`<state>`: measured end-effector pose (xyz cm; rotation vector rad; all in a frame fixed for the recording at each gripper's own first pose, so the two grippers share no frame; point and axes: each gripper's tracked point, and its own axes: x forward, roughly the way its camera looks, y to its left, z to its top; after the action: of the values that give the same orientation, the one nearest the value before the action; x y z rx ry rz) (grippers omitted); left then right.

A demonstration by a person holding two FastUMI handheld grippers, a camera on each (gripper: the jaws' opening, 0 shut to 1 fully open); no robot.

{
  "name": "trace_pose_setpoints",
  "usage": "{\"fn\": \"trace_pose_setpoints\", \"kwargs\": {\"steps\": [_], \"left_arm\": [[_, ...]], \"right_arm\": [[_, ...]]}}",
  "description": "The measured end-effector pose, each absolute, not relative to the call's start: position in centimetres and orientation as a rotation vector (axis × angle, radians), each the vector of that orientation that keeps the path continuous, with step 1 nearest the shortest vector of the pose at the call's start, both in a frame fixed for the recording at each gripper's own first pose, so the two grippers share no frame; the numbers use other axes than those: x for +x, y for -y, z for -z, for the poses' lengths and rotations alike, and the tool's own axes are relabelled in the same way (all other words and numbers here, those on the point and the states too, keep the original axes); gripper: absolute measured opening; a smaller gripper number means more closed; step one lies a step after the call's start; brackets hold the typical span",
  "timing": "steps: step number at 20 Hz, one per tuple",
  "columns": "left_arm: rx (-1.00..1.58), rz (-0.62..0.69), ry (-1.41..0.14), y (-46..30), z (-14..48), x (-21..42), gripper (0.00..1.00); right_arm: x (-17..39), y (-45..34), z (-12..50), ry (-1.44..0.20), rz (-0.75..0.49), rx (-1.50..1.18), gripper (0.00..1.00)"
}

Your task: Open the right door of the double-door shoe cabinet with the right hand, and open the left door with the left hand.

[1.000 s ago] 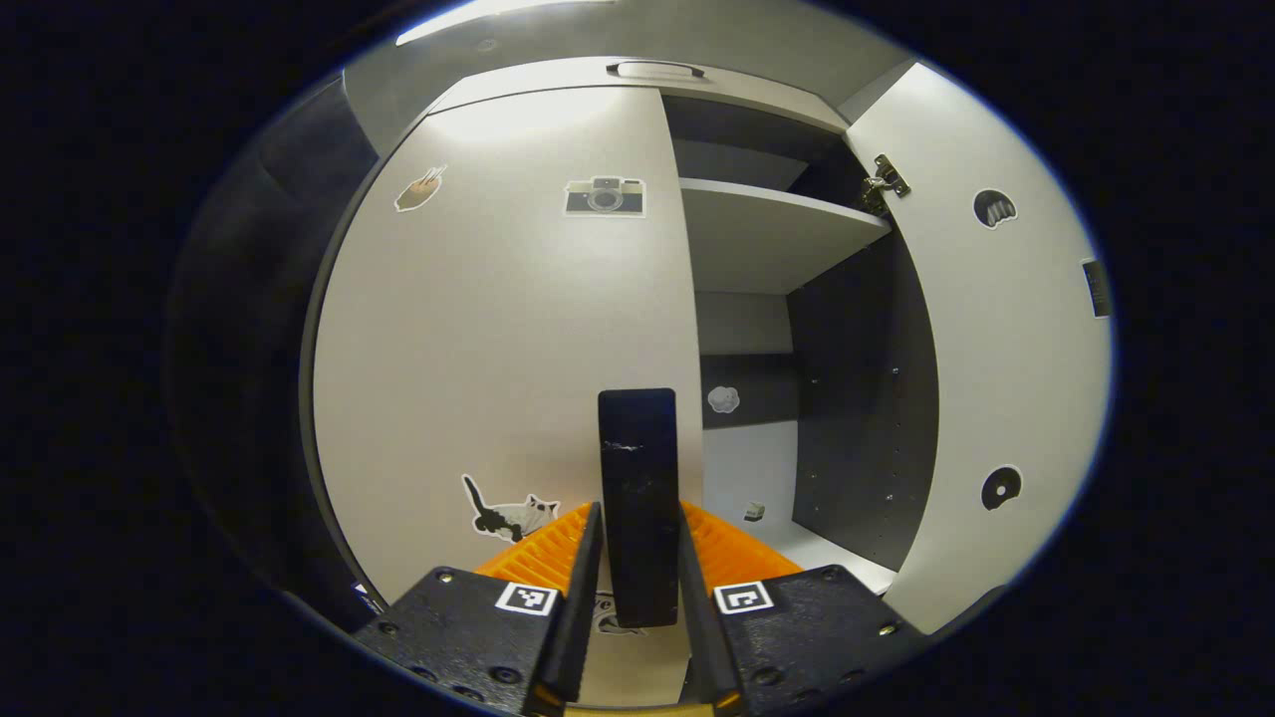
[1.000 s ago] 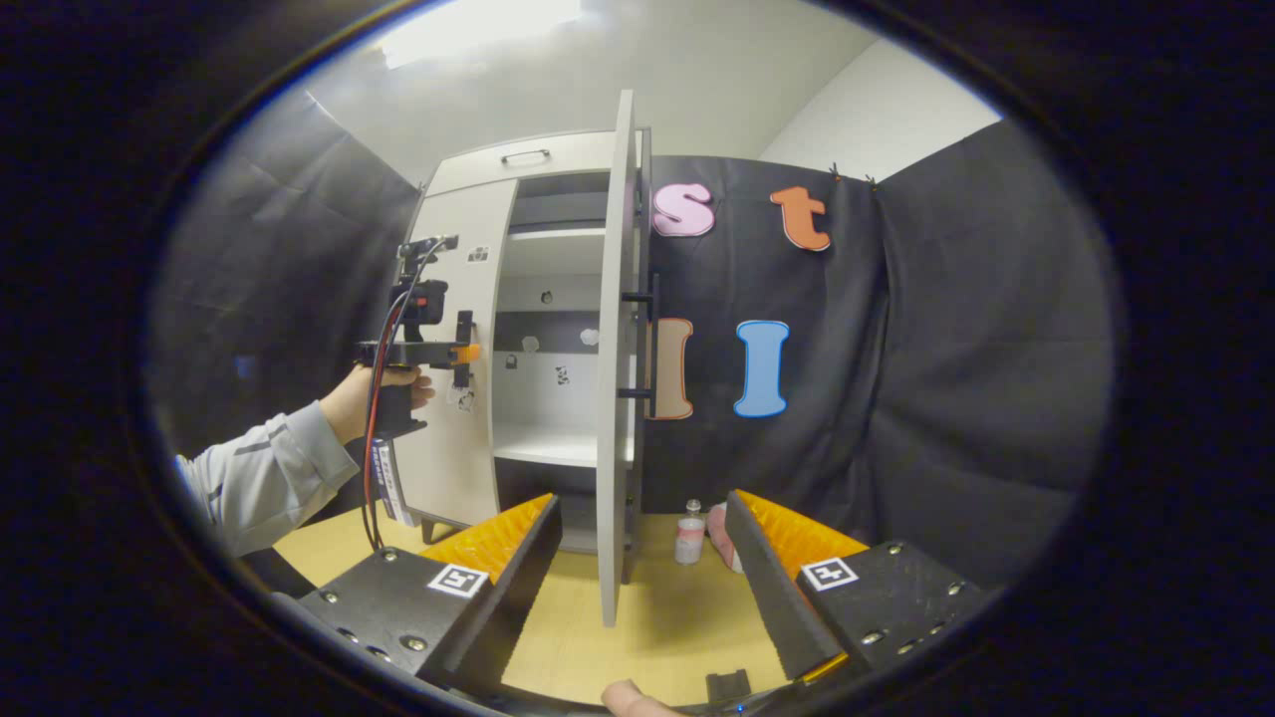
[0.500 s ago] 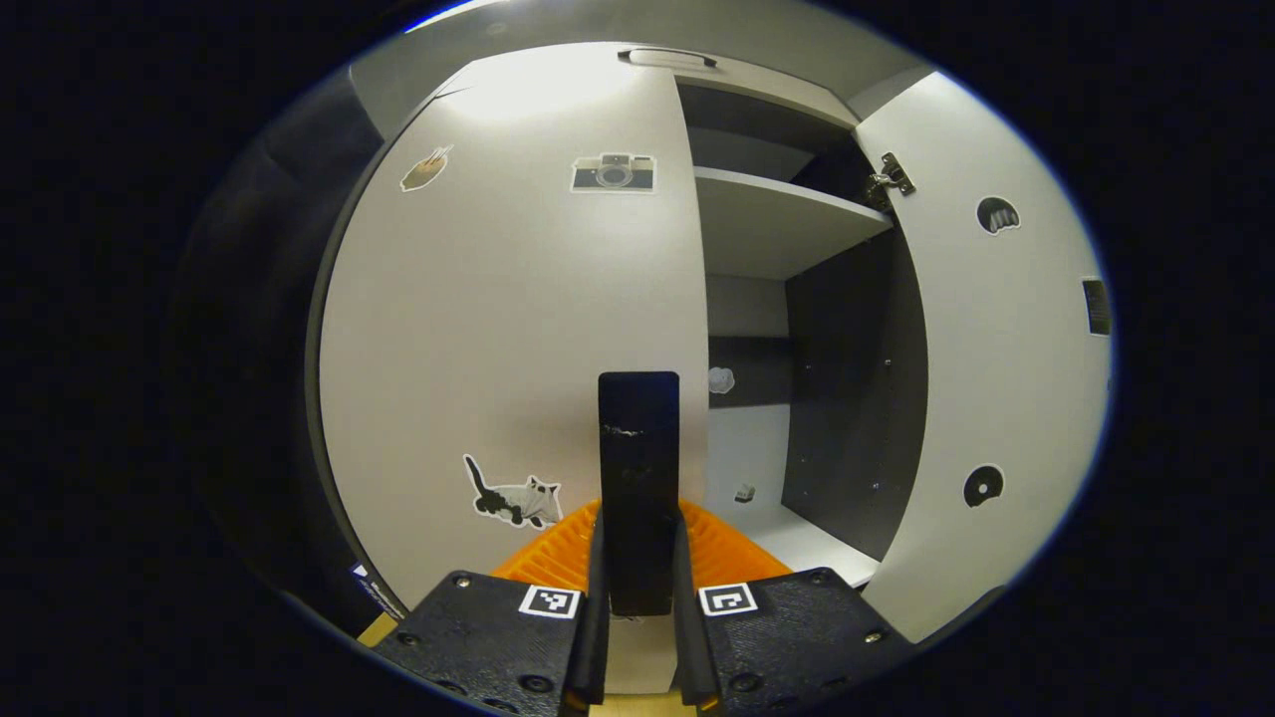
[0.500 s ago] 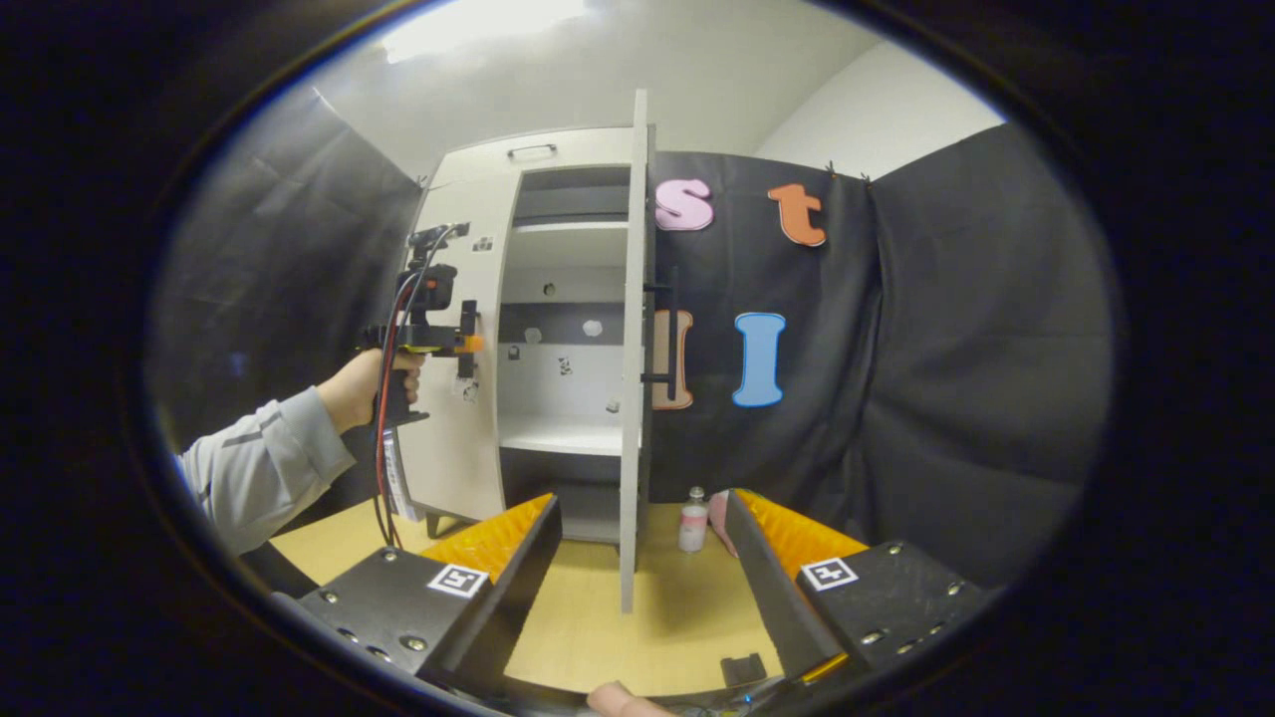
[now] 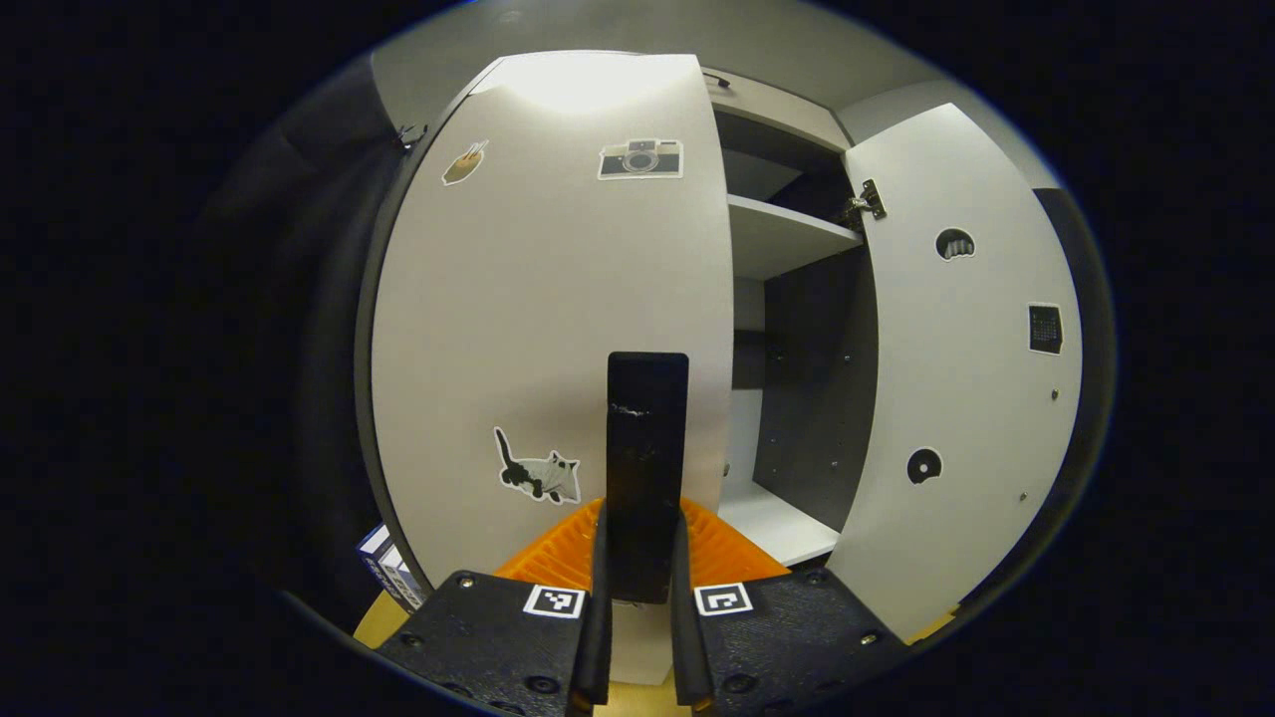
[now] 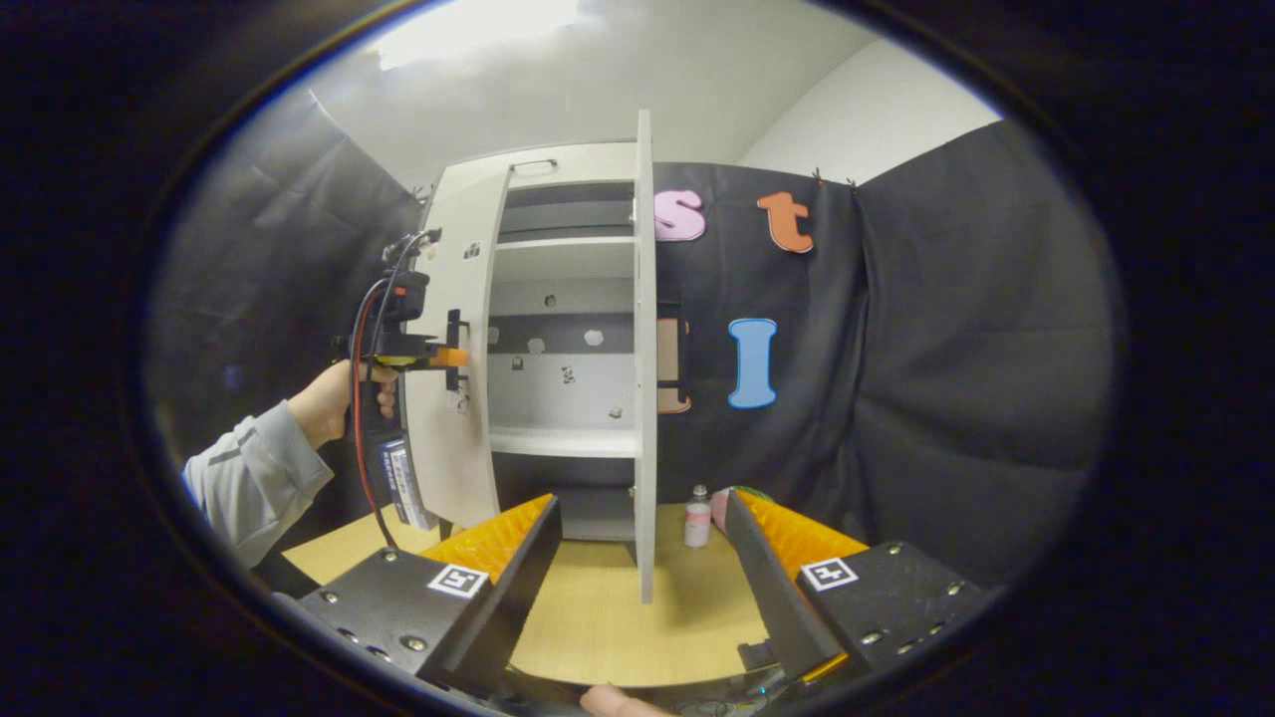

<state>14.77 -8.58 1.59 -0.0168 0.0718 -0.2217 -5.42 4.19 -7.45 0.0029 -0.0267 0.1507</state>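
The white shoe cabinet stands with both doors off its front. In the left gripper view my left gripper [image 5: 637, 573] is shut on the black bar handle [image 5: 647, 428] of the left door [image 5: 548, 299], which carries camera and cat stickers and is swung partly out. The right door [image 5: 956, 378] stands wide open, baring a shelf [image 5: 787, 234]. In the right gripper view my right gripper [image 6: 637, 563] is open and holds nothing, well back from the right door [image 6: 644, 349], seen edge-on. Farther off, a hand [image 6: 329, 398] holds the left gripper [image 6: 448, 356] against the left door [image 6: 463, 428].
A small white bottle with a pink label [image 6: 697, 518] stands on the wooden floor [image 6: 598, 617] beside the cabinet's right side. Black cloth walls close in left and right. A boxed item [image 5: 383, 568] leans by the cabinet's lower left corner.
The left door has swung outward with my left gripper clamped on its handle, and the hand has drawn back leftward. The right door stays open; my right gripper stays open.
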Motion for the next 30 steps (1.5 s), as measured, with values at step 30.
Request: {"fn": "trace_pose_setpoints", "kwargs": {"steps": [30], "left_arm": [[0.089,0.008,-0.071,-12.9,-2.0,5.3,0.03]], "right_arm": [[-10.7,-7.7,6.6,0.058,-0.174,0.034,0.98]]}}
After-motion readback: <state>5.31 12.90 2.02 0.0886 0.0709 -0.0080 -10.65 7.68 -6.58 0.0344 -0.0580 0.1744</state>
